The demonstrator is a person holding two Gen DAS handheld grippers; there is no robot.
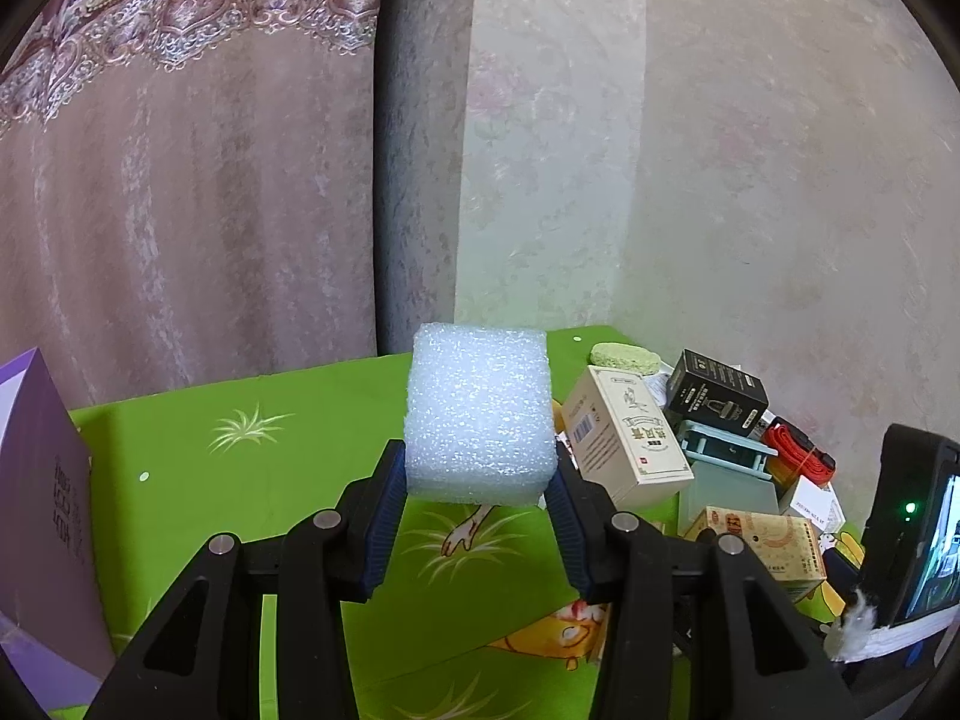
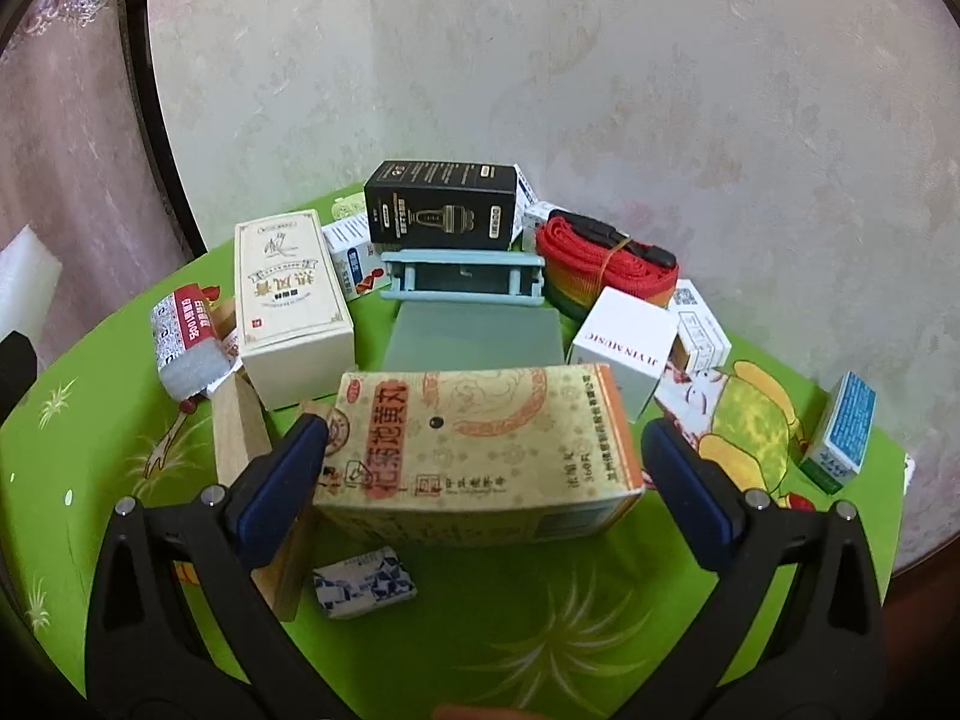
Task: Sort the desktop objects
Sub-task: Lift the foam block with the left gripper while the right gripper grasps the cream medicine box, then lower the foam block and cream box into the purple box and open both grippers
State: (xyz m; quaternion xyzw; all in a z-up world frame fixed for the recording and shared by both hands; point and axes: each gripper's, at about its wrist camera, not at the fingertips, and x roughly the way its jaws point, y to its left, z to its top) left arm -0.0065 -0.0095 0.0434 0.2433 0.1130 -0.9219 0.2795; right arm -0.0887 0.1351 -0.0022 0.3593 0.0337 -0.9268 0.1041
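In the left wrist view my left gripper (image 1: 477,471) is shut on a white foam block (image 1: 480,414), held above the green tablecloth (image 1: 240,462). The same foam block (image 2: 27,282) shows at the left edge of the right wrist view. My right gripper (image 2: 483,429) stands open astride a tan medicine box (image 2: 480,450) that lies flat on the cloth. Its left finger is at the box's end, and a small gap shows at its right finger. That tan medicine box (image 1: 759,543) also appears low on the right in the left wrist view.
Behind the tan box are a cream box (image 2: 294,306), a black box (image 2: 441,204), a teal holder (image 2: 462,276), a red strap (image 2: 606,258) and a white box (image 2: 624,342). A wood block (image 2: 240,426) and a small packet (image 2: 366,582) lie nearby. A purple bag (image 1: 42,480) stands at the left.
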